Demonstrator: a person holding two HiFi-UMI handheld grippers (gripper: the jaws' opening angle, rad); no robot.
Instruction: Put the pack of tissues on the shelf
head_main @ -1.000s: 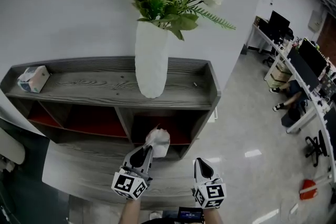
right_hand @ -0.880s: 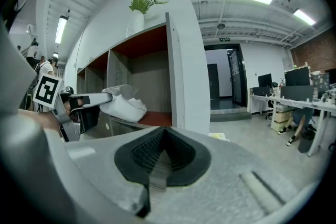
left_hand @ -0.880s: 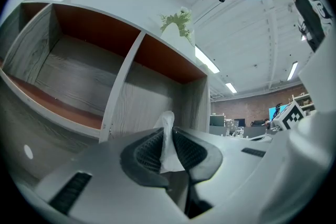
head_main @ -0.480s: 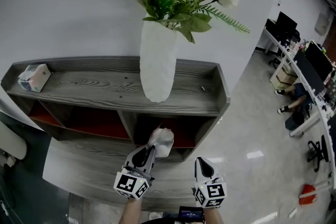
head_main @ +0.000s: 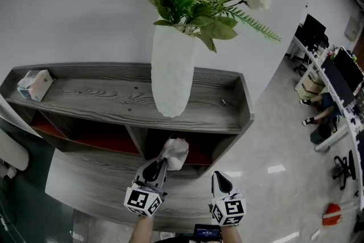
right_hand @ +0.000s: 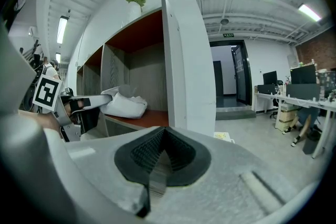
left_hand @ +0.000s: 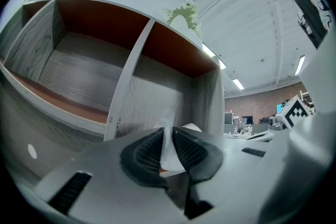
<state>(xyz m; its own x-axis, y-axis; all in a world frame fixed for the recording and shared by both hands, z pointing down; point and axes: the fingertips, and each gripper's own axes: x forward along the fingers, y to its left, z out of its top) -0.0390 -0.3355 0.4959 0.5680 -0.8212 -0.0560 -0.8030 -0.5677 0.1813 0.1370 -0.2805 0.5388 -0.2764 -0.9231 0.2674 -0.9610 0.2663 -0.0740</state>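
The pack of tissues [head_main: 174, 152] is a soft white plastic pack. My left gripper [head_main: 161, 161] is shut on its near edge, and the thin white film [left_hand: 167, 140] shows pinched between the dark pads. In the right gripper view the pack [right_hand: 126, 106] lies at the mouth of the shelf's lower right compartment [right_hand: 144, 73], low over its red floor; whether it touches the floor I cannot tell. My right gripper [head_main: 220, 178] hangs to the right of the left one, in front of the shelf, its jaws [right_hand: 164, 135] shut with nothing between them.
The grey wooden shelf unit [head_main: 236, 105] has red-lined compartments. A tall white vase [head_main: 170, 77] of white flowers stands on top, and a small tissue box [head_main: 34, 84] sits at the top's left end. A lower grey ledge [head_main: 85, 179] runs below. Desks and chairs [head_main: 333, 82] stand at the far right.
The head view has drifted a little, so the vase and shelf sit slightly more to the right. Both grippers and the pack keep nearly the same place.
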